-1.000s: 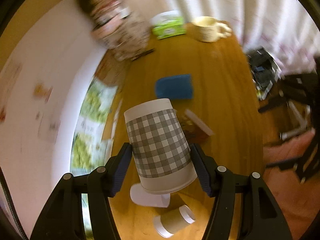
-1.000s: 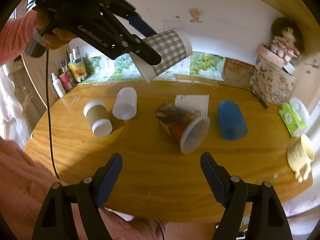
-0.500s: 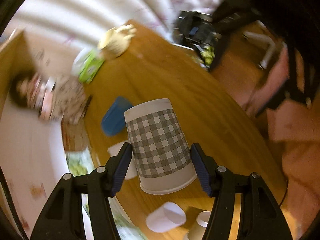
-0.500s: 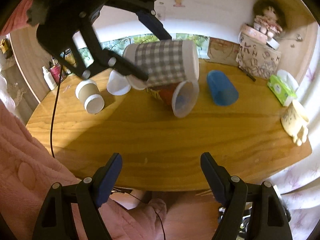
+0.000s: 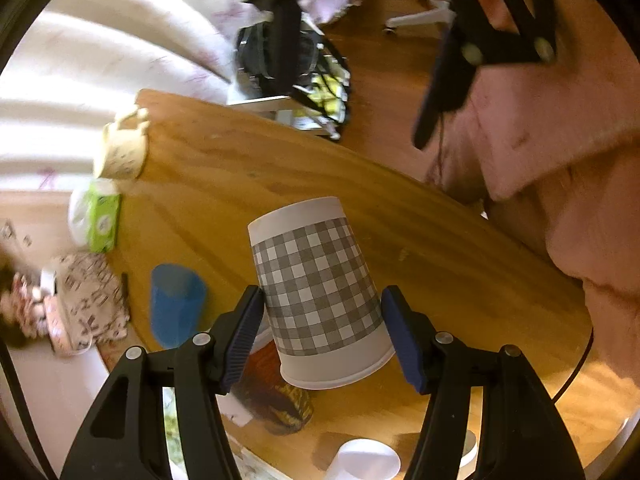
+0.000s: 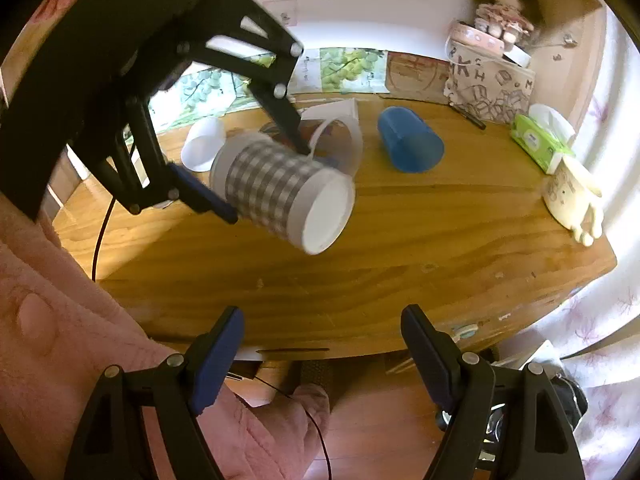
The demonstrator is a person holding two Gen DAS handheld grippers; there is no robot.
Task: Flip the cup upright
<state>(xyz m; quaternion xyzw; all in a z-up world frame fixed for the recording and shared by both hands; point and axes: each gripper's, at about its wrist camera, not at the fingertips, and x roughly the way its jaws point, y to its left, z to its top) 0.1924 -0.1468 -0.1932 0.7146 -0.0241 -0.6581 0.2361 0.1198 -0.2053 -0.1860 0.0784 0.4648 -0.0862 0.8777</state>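
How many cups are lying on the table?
3: a blue cup, a clear-rimmed brown cup and a white cup. The checked cup is held up. More may hide behind it.

Ahead of the open right-hand fingers lies a wooden table (image 6: 400, 248). On it, far ahead and slightly right, a blue cup (image 6: 412, 144) rests on its side. Left of it a patterned brown cup (image 5: 276, 400) also lies on its side, with a white card (image 6: 334, 110) just behind. Further left lies a white cup (image 6: 202, 148). At the far right edge stand a cream mug (image 6: 572, 200) and a green tissue pack (image 6: 540, 142). A lettered fabric bag (image 6: 490, 80) sits at the back right, with a doll (image 6: 504, 12) above it. Grape-print sheets (image 6: 344, 66) line the back wall. Pink fleece (image 6: 52, 340) fills the lower left.
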